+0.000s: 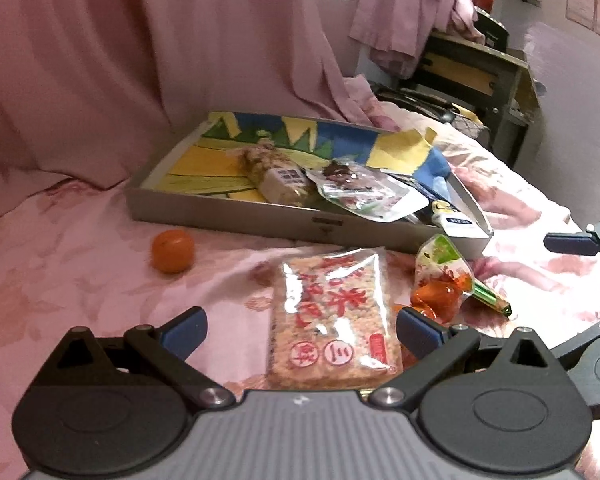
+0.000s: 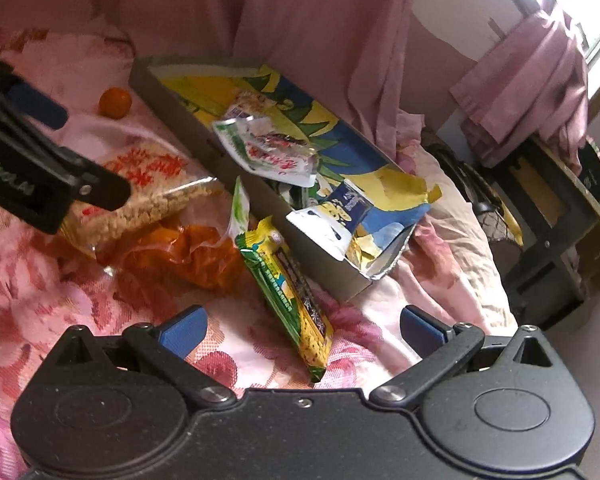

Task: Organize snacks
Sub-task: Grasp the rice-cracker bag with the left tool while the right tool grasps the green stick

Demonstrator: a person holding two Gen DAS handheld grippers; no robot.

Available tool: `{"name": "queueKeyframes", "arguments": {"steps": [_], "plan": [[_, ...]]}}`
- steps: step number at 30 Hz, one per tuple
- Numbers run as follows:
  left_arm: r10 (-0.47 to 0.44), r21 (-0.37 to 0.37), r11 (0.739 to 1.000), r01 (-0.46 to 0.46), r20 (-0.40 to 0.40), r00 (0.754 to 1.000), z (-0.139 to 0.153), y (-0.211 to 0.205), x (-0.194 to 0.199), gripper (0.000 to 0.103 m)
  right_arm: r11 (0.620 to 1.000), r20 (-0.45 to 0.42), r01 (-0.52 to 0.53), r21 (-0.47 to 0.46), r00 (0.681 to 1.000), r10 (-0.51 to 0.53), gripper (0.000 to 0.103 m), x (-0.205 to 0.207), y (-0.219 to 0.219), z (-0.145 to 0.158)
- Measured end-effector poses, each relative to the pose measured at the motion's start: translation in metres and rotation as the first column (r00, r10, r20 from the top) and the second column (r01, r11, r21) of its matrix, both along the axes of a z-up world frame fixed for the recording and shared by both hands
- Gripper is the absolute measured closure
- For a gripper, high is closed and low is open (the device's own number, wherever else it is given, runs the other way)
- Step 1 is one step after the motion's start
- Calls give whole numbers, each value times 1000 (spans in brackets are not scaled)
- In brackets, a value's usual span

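Observation:
A shallow cardboard box (image 1: 236,216) with a yellow and blue printed lining lies on the pink bed; it also shows in the right wrist view (image 2: 188,120). It holds several snack packets. My left gripper (image 1: 300,330) is open, low over a clear rice-cracker pack (image 1: 332,316) with red print, one finger on each side. Right of the pack lies an orange snack bag (image 1: 440,280). A tangerine (image 1: 173,250) sits to the left. My right gripper (image 2: 302,330) is open around the near end of a green and yellow bar (image 2: 292,288). The left gripper (image 2: 40,168) shows over the rice-cracker pack (image 2: 156,196).
The pink floral bedcover (image 1: 60,280) lies under everything. A pink curtain (image 1: 140,40) hangs behind the box. A dark wooden stand (image 1: 472,72) draped with cloth stands to the right, off the bed. The right gripper's finger (image 1: 572,242) shows at the left wrist view's right edge.

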State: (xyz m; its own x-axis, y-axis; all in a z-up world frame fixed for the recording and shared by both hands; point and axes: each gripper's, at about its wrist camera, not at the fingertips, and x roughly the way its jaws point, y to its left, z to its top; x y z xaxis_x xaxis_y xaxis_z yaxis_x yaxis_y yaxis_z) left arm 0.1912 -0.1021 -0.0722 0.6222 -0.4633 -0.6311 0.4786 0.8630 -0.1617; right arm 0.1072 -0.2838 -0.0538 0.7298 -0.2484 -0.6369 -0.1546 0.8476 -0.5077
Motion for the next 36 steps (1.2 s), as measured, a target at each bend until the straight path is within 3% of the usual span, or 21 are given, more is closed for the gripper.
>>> {"name": "queueKeyframes", "arguments": {"steps": [5, 10, 15, 23, 26, 34, 36], "plan": [[-35, -23, 999, 34, -42, 999, -6, -7, 7, 1, 998, 8, -25, -66, 1000, 25, 1, 1, 5, -7], [-55, -31, 998, 53, -73, 996, -11, -9, 11, 1, 998, 16, -5, -67, 1000, 6, 5, 6, 2, -9], [-65, -65, 996, 57, -112, 992, -12, -6, 15, 11, 999, 7, 13, -40, 1000, -13, 14, 13, -4, -12], [-59, -38, 998, 54, -145, 988, -14, -7, 17, 24, 999, 1, -12, -35, 1000, 12, 27, 17, -1, -19], [-61, -23, 998, 58, -142, 988, -13, -9, 16, 25, 999, -9, -30, -41, 1000, 30, 38, 18, 1, -22], [-30, -43, 999, 23, -168, 985, -12, -5, 12, 26, 995, -31, -47, -93, 999, 44, 81, 23, 6, -34], [-20, -47, 999, 12, -171, 985, -12, -3, 10, 26, 994, -34, -56, -99, 998, 53, 82, 22, 8, -33]]}}
